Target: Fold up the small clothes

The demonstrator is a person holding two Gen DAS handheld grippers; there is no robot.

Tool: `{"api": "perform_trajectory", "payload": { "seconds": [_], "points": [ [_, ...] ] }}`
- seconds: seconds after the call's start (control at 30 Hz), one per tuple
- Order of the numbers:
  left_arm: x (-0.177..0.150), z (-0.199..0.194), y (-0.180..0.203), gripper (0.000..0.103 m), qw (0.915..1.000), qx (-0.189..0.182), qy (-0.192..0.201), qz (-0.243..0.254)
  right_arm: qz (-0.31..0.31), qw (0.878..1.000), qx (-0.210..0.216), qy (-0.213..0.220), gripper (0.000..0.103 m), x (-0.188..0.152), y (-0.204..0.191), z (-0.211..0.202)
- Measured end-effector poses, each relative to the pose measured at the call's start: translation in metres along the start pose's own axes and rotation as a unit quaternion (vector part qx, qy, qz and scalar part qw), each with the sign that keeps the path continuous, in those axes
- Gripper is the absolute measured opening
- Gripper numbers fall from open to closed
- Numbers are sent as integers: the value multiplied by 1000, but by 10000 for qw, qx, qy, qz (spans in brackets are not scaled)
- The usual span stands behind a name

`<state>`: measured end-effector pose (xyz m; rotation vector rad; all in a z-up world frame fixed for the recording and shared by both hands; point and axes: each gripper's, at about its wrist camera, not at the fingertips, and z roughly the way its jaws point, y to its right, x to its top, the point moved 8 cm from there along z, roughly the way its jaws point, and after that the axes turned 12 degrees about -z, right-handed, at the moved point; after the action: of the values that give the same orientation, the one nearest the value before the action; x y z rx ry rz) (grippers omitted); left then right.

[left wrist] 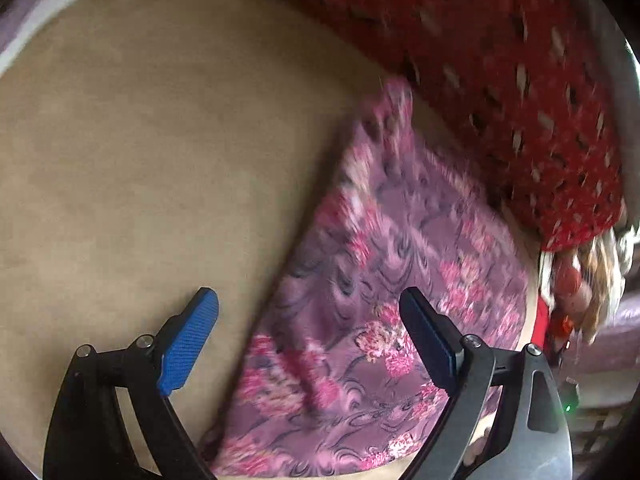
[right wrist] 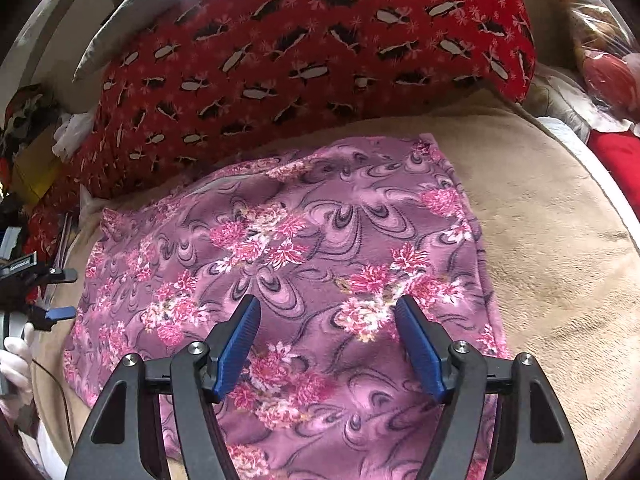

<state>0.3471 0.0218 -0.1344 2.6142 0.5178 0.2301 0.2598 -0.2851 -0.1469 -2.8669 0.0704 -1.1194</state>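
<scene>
Though perhaps lettered (blurred), left tool [right wrist: 60,294].

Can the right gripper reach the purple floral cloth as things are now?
Probably yes: the right gripper hovers open directly over the purple floral cloth, which lies spread on the beige blanket, with nothing between.

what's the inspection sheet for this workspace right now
surface: beige blanket, mostly bare.
job's things: pink floral cloth lying spread out flat.
clutter: red pillow behind the cloth; plastic-wrapped items at the far right.
grippers: left hand-held gripper open over the cloth's edge; right hand-held gripper open above the cloth; both empty.
cables: thin cable by a white-gloved hand.
surroundings: piled items at the left, unclear.
</scene>
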Motion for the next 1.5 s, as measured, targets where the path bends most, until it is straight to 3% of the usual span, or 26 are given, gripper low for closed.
{"api": "perform_trajectory", "payload": {
  "seconds": [0.1,0.17,0.27,0.3,0.33,0.5,0.67,1.03,1.27,1.5],
  "points": [
    [-20,15,20,93,9982,144,-167,550,-186,9998,-57,36,77,-3,-4,3],
    [-36,17,30,86,9938,347,-175,1045,-332,9994,-89,95,81,-4,-7,5],
    [-46,11,36,57,9875,650,-13,1435,-426,9989,-98,149,82,-5,-10,5],
    [-47,7,37,30,9873,620,-12,1463,-413,9990,-69,159,82,-4,-9,5],
    [-48,4,39,18,9875,582,-22,1466,-392,9991,-30,164,82,-4,-8,4],
    [-51,-27,52,16,9918,198,140,1255,-243,9994,196,171,80,1,1,-3],
    [-65,-48,91,15,9919,-262,275,1214,-118,9997,84,219,80,7,23,-13],
    [-106,-45,179,9,9887,-540,185,1384,-134,9997,101,159,80,-4,58,-26],
    [-137,-16,239,7,9836,-560,12,1714,-49,9997,165,163,80,-14,77,-33],
    [-163,58,243,7,9854,-205,-530,1602,-212,9994,261,-46,80,-37,77,-19]
  ]
}}
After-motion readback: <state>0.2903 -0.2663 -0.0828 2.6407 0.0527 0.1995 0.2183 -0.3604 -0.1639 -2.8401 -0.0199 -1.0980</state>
